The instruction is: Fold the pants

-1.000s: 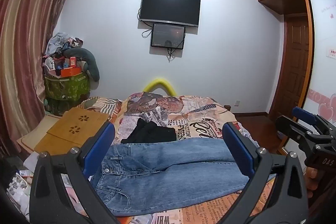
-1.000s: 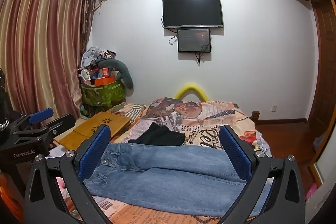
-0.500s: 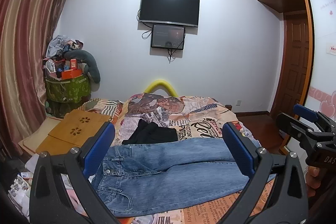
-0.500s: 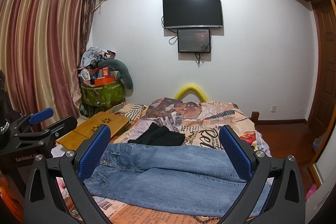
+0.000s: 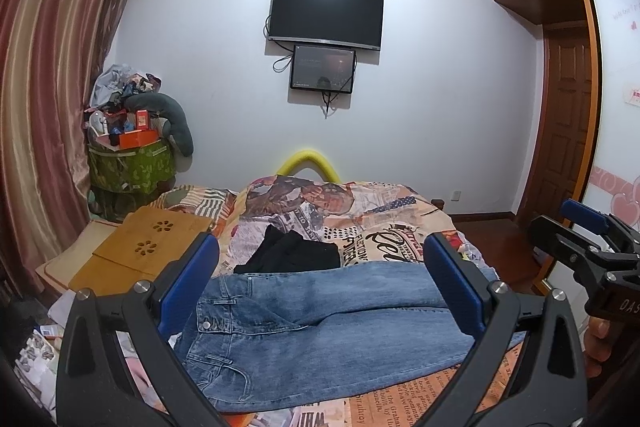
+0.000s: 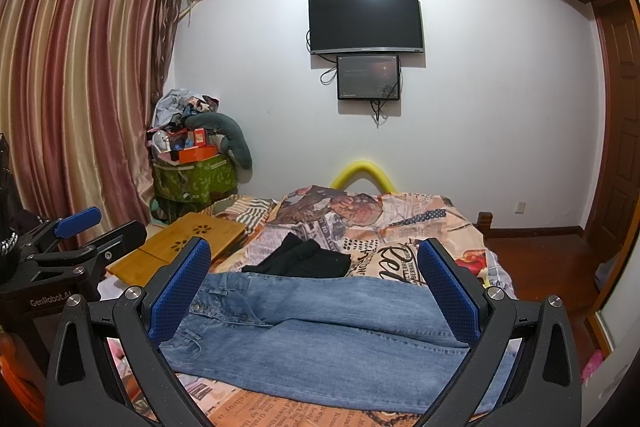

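While the left gripper hovers above the near edge of the bed, its blue-padded fingers stand wide apart and grasp nothing; the jeans lie flat across the patterned bedspread between and beyond them, waistband to the left, legs running right; a black garment lies just beyond the jeans, farther up the bed; a wooden lap desk sits at the left edge; the right gripper shows at the far right, held off the bed.

From the right wrist view, the right gripper is likewise spread wide, holding nothing; the jeans stretch across the near part of the bed, the black garment touching their far edge; the left gripper shows at the left, clear of the cloth; a television hangs on the far wall.
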`<action>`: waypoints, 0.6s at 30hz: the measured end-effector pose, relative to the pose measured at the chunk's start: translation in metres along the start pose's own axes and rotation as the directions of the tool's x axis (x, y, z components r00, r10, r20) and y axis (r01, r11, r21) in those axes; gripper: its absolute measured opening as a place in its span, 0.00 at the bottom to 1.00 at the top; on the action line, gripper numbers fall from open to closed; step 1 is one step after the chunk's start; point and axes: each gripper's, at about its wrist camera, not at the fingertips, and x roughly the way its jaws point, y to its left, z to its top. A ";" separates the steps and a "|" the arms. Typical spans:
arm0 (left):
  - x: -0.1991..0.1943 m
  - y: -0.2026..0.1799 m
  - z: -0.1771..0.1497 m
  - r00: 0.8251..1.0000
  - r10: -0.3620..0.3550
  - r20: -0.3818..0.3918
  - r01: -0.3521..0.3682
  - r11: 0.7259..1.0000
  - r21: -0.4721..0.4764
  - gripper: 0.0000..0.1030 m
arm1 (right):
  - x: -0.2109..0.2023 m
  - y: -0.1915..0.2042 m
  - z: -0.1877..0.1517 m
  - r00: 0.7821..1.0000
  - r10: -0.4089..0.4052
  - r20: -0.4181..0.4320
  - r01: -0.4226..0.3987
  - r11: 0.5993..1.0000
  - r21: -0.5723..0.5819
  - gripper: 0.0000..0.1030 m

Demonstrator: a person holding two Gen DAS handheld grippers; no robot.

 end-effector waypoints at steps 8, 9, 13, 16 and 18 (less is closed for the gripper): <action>0.000 -0.004 -0.003 1.000 0.003 0.009 -0.003 1.000 0.014 1.00 | 0.002 -0.003 -0.001 1.000 -0.003 0.000 0.003 1.000 0.000 1.00; 0.000 -0.005 -0.003 1.000 0.004 0.010 -0.004 1.000 0.016 1.00 | 0.002 -0.003 -0.001 1.000 -0.002 0.000 0.002 1.000 0.000 1.00; -0.001 -0.004 -0.004 1.000 -0.002 0.011 0.002 1.000 0.012 1.00 | 0.002 -0.003 -0.001 1.000 -0.004 -0.001 0.004 1.000 0.000 1.00; -0.001 -0.004 -0.004 1.000 0.000 0.011 0.000 1.000 0.011 1.00 | 0.003 -0.004 -0.001 1.000 -0.004 -0.001 0.004 1.000 0.000 1.00; -0.001 -0.003 -0.004 1.000 0.000 0.011 0.000 1.000 0.010 1.00 | 0.002 -0.004 -0.001 1.000 -0.004 -0.001 0.004 1.000 0.000 1.00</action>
